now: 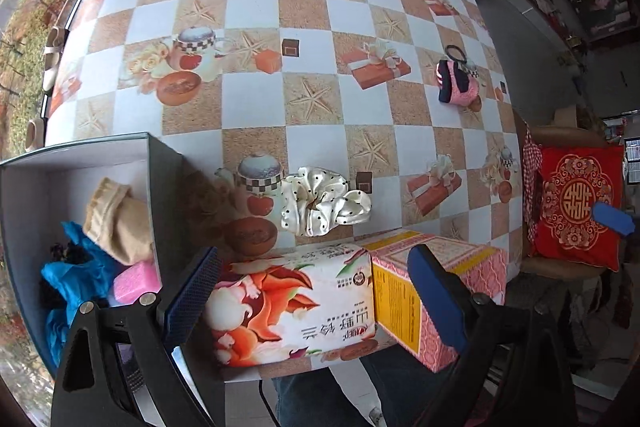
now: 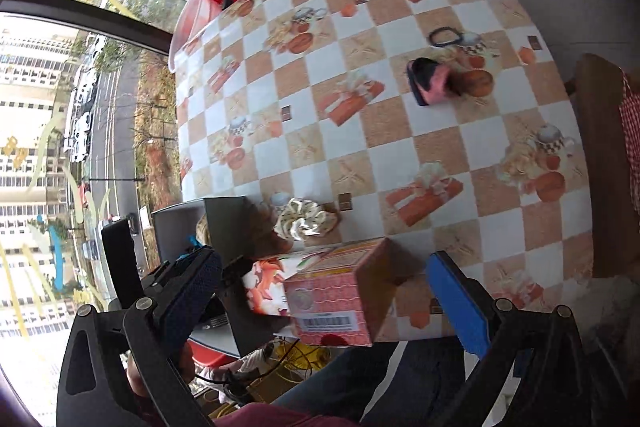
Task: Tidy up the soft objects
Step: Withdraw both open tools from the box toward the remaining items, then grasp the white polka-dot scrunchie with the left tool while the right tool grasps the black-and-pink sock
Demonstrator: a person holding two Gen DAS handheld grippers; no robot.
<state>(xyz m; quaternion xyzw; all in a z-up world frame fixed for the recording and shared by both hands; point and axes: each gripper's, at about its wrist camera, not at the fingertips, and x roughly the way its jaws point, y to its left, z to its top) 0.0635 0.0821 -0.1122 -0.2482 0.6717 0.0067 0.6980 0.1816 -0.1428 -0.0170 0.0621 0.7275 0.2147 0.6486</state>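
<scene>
Two grippers hang above the near table edge, both spread wide and holding nothing. Just ahead of the left gripper (image 1: 316, 287), past a flower-printed tissue box (image 1: 296, 307), lies the cream satin polka-dot scrunchie (image 1: 324, 201) — well short of the right gripper (image 2: 324, 291) too. Left of the left gripper's fingers stands a grey open box (image 1: 80, 163) holding a beige sock (image 1: 120, 223); its other contents are partly hidden.

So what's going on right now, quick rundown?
Left gripper open, right gripper open, both empty. Cream polka-dot satin scrunchie loose beside grey storage box. Two tissue boxes in front.
</scene>
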